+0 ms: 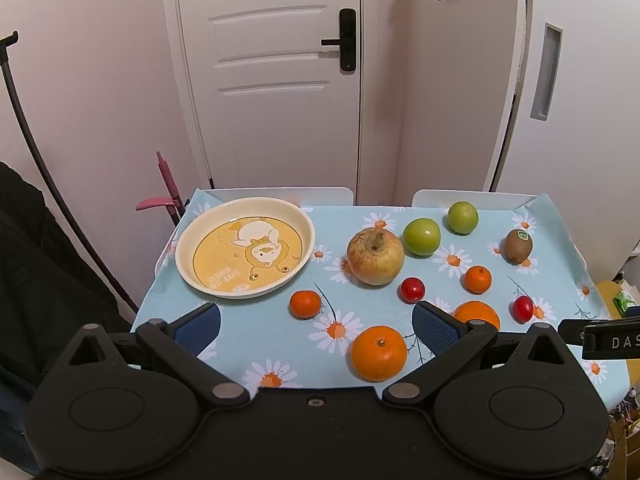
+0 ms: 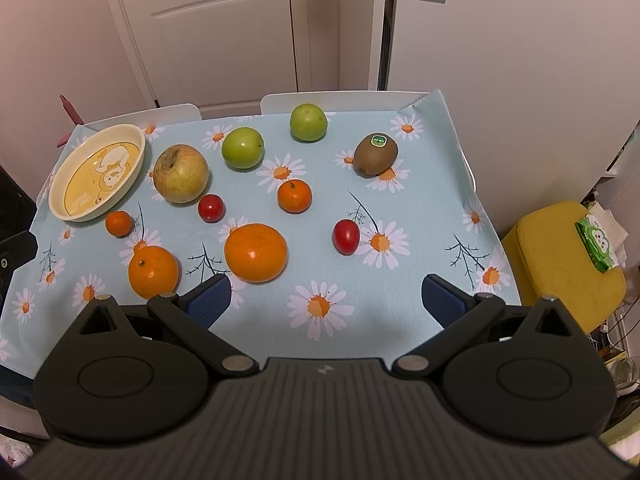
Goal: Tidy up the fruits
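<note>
White doors stand behind the tabletop (image 1: pixel 260 344). Left wrist view: one plate (image 1: pixel 245 247), bare, one apple (image 1: pixel 375 256), left gripper (image 1: pixel 316 326) jaws wide. Right wrist view: two oranges (image 2: pixel 255 252), two green fruits (image 2: pixel 242 148), one kiwi (image 2: pixel 375 155), right gripper (image 2: pixel 326 300) jaws wide.

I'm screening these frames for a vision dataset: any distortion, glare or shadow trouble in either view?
Left wrist: strong fisheye bending of the door, dark corner vignetting, a small glare spot on a green fruit. Right wrist: the same bending, the hand-held gripper's soft shadow on the tablecloth, a highlight on the large orange; both look sharp.
</note>
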`<action>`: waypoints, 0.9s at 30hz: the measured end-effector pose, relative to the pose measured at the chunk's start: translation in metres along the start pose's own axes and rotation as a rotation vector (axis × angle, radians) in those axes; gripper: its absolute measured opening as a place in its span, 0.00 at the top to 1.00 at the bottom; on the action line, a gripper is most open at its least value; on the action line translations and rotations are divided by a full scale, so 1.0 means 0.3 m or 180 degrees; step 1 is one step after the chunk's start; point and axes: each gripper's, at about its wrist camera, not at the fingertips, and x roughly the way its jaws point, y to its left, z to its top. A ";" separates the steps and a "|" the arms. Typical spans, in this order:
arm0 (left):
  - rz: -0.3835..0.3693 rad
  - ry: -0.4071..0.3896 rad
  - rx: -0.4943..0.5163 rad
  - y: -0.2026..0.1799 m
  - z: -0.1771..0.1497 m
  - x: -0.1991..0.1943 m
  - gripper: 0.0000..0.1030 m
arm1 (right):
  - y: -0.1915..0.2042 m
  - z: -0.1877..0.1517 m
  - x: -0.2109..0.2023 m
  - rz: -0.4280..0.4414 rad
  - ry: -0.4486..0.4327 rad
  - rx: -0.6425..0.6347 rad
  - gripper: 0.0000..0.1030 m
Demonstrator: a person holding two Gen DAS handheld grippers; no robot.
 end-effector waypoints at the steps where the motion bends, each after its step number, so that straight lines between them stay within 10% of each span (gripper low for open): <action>1: 0.0000 0.0001 0.0001 0.000 0.000 0.000 0.00 | 0.001 0.002 0.000 -0.0001 0.0001 0.0003 0.00; 27: -0.0024 -0.0009 0.0077 0.022 0.027 0.004 0.00 | 0.005 0.008 -0.016 0.0002 -0.0031 0.0079 0.00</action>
